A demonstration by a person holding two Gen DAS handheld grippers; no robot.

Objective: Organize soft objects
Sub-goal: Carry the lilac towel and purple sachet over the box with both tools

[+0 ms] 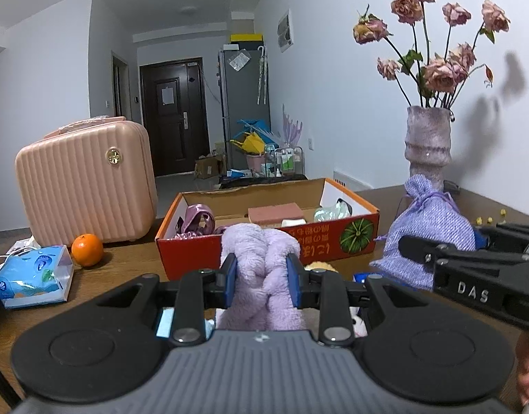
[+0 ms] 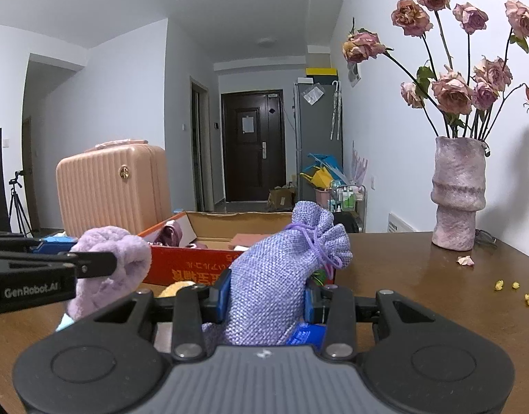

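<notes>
1. Squeezing a fluffy lilac cloth [image 1: 261,269] between its blue pads, your left gripper [image 1: 262,277] is closed tight on the bunched fabric, which bulges above the jaws
2. Your right gripper [image 2: 267,298] has clamped its pads on a purple woven drawstring pouch [image 2: 281,276], whose tied neck stands upright above them
3. You hold both soft things side by side over the brown table [image 2: 419,293], just short of the open red cardboard box [image 1: 264,245]
4. Inside that box lie a shiny purple item [image 1: 195,220] and a pink slab [image 1: 274,212]
5. Further off you have a pink suitcase [image 1: 85,183] at the left and a vase of dried roses [image 2: 459,193] at the right
</notes>
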